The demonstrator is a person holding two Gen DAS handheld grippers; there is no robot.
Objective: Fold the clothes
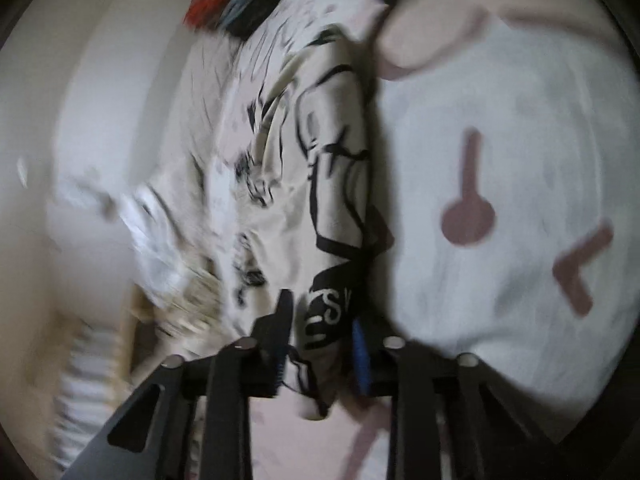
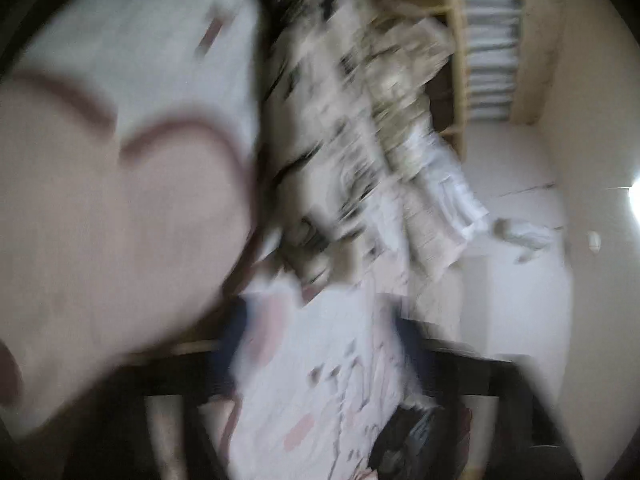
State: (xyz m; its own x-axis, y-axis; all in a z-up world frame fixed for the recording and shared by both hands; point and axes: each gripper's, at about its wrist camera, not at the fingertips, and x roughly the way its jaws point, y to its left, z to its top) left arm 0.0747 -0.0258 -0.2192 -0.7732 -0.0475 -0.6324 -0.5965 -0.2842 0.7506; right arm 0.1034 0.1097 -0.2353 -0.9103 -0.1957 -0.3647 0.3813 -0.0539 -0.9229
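In the left wrist view a cream garment (image 1: 320,152) with bold black print runs up the bed from my left gripper (image 1: 320,312). A bunched fold of it, with white letters on a black patch, fills the narrow gap between the black fingers (image 1: 280,332), so this gripper is shut on it. The right wrist view is badly blurred. There my right gripper (image 2: 322,320) stands wide open over a white sheet (image 2: 332,364) with pink marks, nothing pinched. The cream garment (image 2: 320,152) lies beyond it, apart from its fingers.
A big white and pale pink cushion (image 1: 500,200) with mauve shapes lies beside the garment and fills the left of the right wrist view (image 2: 120,184). Dark and red clothes (image 1: 232,0) are heaped at the far end. A wooden slatted frame (image 2: 456,60) and white wall stand behind.
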